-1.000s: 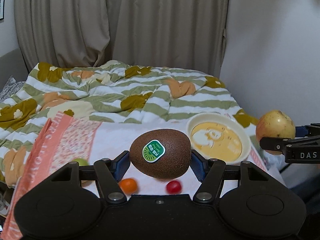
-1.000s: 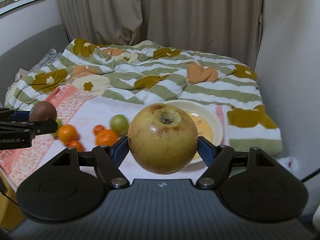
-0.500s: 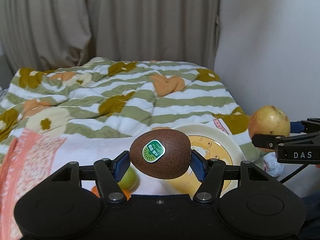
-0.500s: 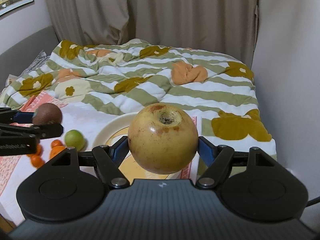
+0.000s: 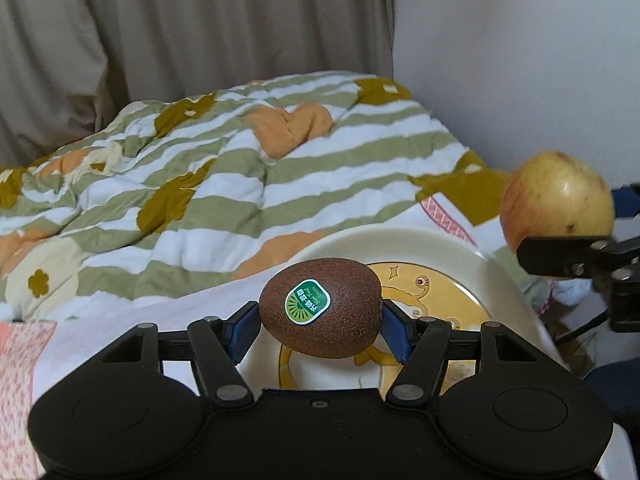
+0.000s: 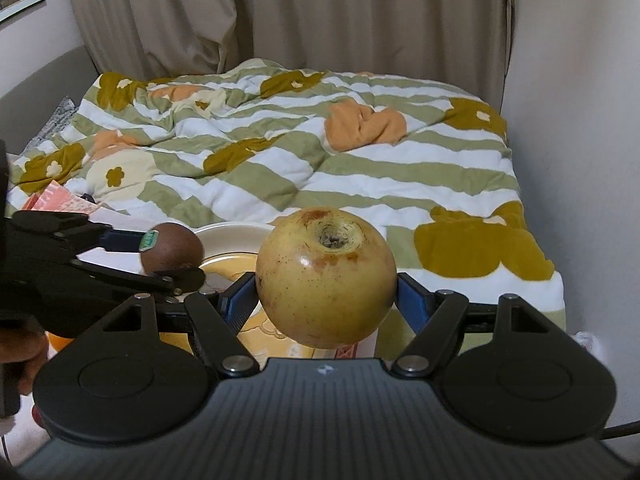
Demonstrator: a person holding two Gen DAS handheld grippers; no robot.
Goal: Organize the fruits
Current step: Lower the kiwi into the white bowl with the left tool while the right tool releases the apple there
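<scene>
My left gripper (image 5: 320, 324) is shut on a brown kiwi (image 5: 320, 308) with a green sticker, held just above the near part of a cream plate (image 5: 400, 244) with a yellow cartoon print. My right gripper (image 6: 326, 292) is shut on a yellow apple (image 6: 326, 276), stem end up, hanging over the plate's right side (image 6: 236, 236). In the left wrist view the apple (image 5: 556, 200) shows at the right, past the plate's rim. In the right wrist view the kiwi (image 6: 172, 252) and left gripper (image 6: 170, 258) sit at the left, over the plate.
The plate lies on a white cloth (image 5: 132, 316) with a pink patterned border, spread on a bed with a green-striped flowered quilt (image 6: 304, 152). Curtains (image 6: 280, 16) hang behind, and a white wall (image 6: 580, 120) runs close along the right. An orange fruit (image 6: 60, 340) peeks out low left.
Both grippers have moved right and down toward the plate, which now looms large under the kiwi. The small fruits on the cloth have slid out of the left wrist view. Both grips are unchanged.
</scene>
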